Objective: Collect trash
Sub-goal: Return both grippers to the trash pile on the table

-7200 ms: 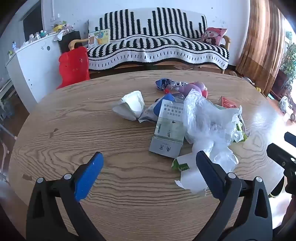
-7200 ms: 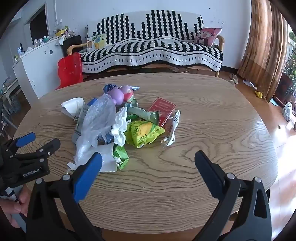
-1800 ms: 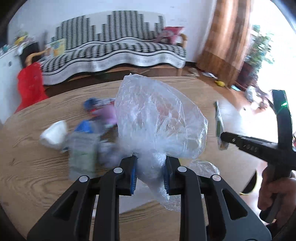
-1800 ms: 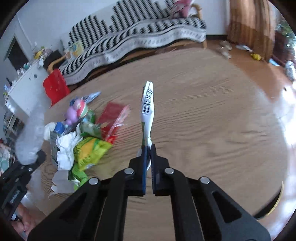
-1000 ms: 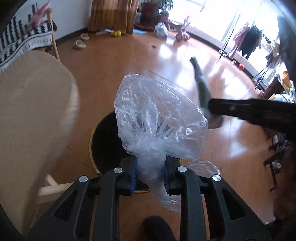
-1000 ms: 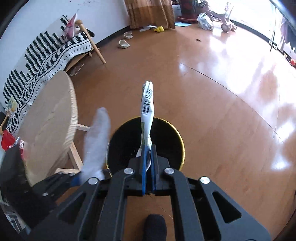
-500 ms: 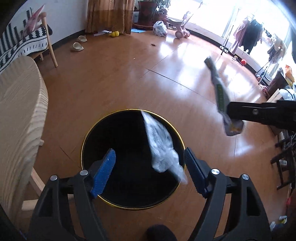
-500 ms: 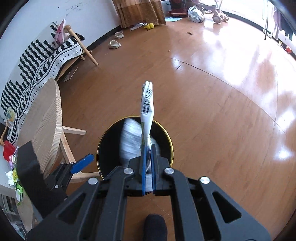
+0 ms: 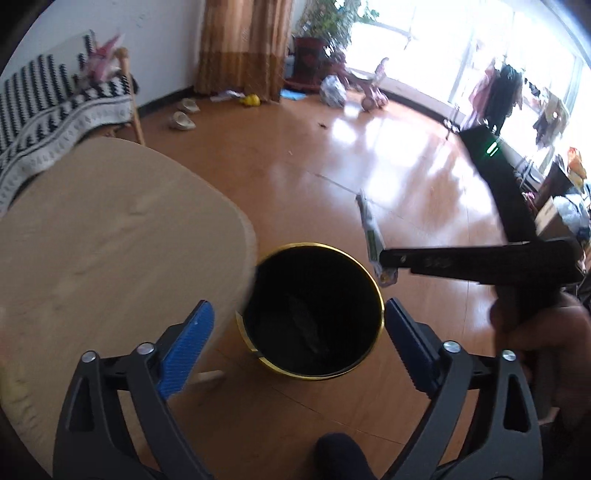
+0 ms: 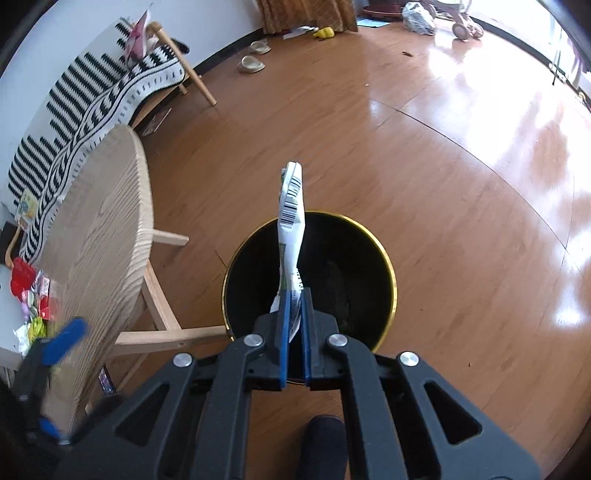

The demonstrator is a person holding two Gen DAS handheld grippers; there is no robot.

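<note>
Table edge [image 9: 243, 236] beside open bin mouth [image 9: 310, 306]

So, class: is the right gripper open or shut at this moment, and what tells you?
Shut. The right gripper has its blue pads pressed on the wrapper, which stands up over the black bin.

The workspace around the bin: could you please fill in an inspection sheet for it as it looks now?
Surface: wooden table beside the bin; wood floor.
Job's things: black bin, gold rim, dark inside; wrapper held above it; more trash on the table's far part.
Clutter: slippers, yellow toy.
Grippers: left claw open, holding nothing, over the bin; right claw shut on the wrapper.
Cables: nothing seen.
Surroundings: striped sofa, curtain, bright windows.
</note>
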